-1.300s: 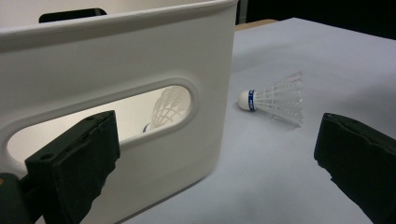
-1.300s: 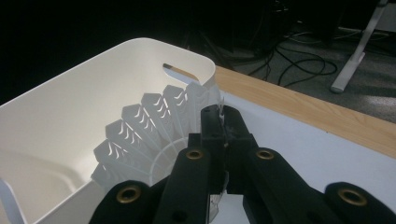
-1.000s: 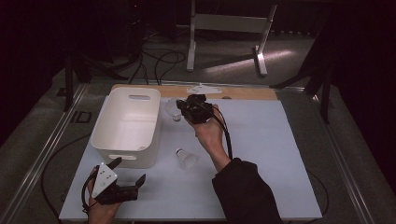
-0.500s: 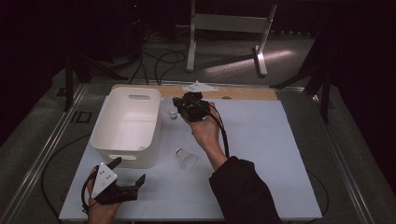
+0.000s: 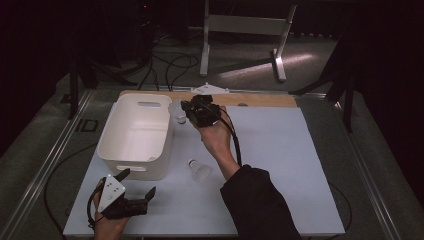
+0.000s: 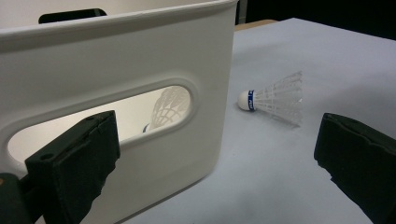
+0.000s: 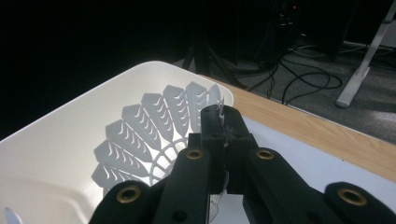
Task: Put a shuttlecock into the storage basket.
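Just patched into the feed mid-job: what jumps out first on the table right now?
The right hand-held gripper, shut on the skirt of a white shuttlecock, holds it at the far right edge of the white bin. A second shuttlecock lies on its side on the pale mat beside the bin. The left hand-held gripper waits open near the bin's front wall.

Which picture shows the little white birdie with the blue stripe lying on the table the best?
The left gripper view: the white plastic shuttlecock with the blue band lies on its side there, close and sharp, cork and skirt plain. In the high view the same shuttlecock is a small pale shape beside the white plastic bin, stripe too small to see.
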